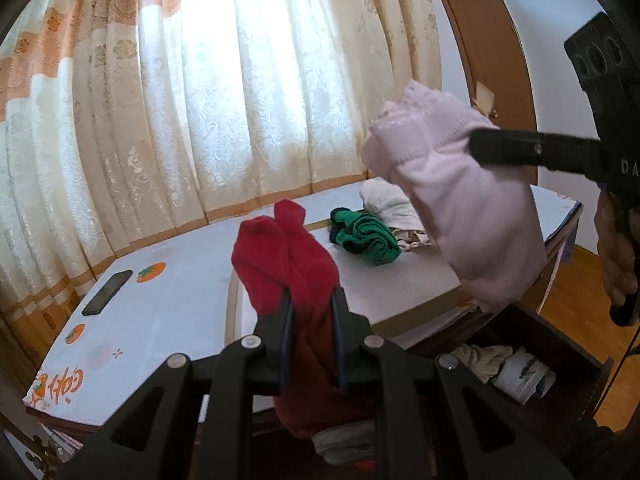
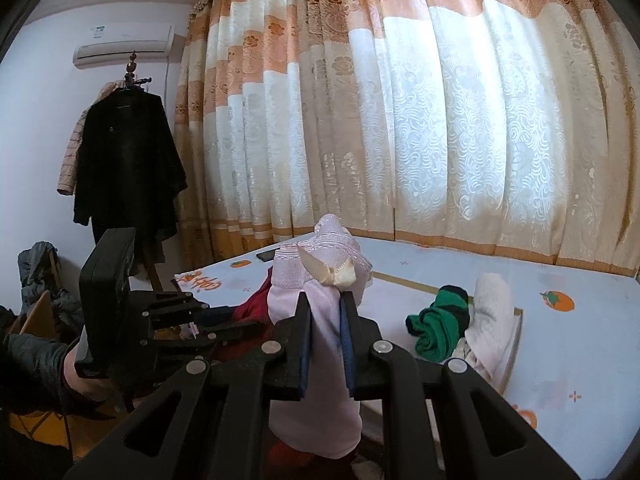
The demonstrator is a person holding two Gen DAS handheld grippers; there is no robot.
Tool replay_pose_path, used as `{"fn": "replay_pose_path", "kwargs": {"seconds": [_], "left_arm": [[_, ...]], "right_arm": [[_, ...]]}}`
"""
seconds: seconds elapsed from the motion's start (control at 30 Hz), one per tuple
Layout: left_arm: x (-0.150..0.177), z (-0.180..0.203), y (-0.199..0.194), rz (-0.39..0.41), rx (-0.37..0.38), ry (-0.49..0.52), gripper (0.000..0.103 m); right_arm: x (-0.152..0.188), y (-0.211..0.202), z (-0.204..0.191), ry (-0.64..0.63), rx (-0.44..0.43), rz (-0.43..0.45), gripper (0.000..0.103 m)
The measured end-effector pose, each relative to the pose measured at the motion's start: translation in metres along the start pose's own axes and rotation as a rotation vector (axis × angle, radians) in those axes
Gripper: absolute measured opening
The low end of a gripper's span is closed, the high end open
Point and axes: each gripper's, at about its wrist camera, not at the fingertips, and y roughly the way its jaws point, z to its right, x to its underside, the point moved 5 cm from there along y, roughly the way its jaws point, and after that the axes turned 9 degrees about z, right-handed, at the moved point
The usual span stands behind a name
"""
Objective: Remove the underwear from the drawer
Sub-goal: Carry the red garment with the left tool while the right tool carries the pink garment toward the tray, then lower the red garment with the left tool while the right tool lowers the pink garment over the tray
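Indoors, a cloth-covered bench [image 2: 560, 360] stands before curtains [image 2: 400, 120], left fingers [image 1: 310, 304] clamped on a red garment [image 1: 284, 256], right fingers [image 2: 326, 308] on pink underwear [image 2: 320, 280].

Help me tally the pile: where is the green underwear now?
The green underwear lies on the tabletop, beside the white garment pile, beyond both raised grippers.

This is a bedroom in a home. Floor-length patterned curtains [image 2: 400, 120] cover a bright window, a wall air conditioner [image 2: 124, 46] hangs above a coat stand [image 2: 128, 152] (dark coat on it), and an open drawer [image 1: 520, 360] holds folded clothing.
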Motion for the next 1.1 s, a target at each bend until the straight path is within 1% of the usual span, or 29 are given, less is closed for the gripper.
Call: {"fn": "replay_pose_path", "kwargs": {"seconds": [0.27, 0.6, 0.83, 1.1], "left_arm": [[-0.013, -0.018, 0.031, -0.044, 0.012, 0.009, 0.015], [-0.023, -0.031, 0.066, -0.084, 0.025, 0.018, 0.015], [-0.032, -0.033, 0.094, -0.112, 0.031, 0.044, 0.015], [-0.033, -0.044, 0.127, -0.166, 0.035, 0.025, 0.015]], "right_arm": [[-0.016, 0.039, 0.022, 0.006, 0.025, -0.025, 0.015], [-0.026, 0.082, 0.041, 0.024, 0.05, -0.057, 0.015], [-0.026, 0.112, 0.058, 0.066, 0.073, -0.083, 0.015], [-0.022, 0.149, 0.077, 0.096, 0.113, -0.135, 0.015]]}}
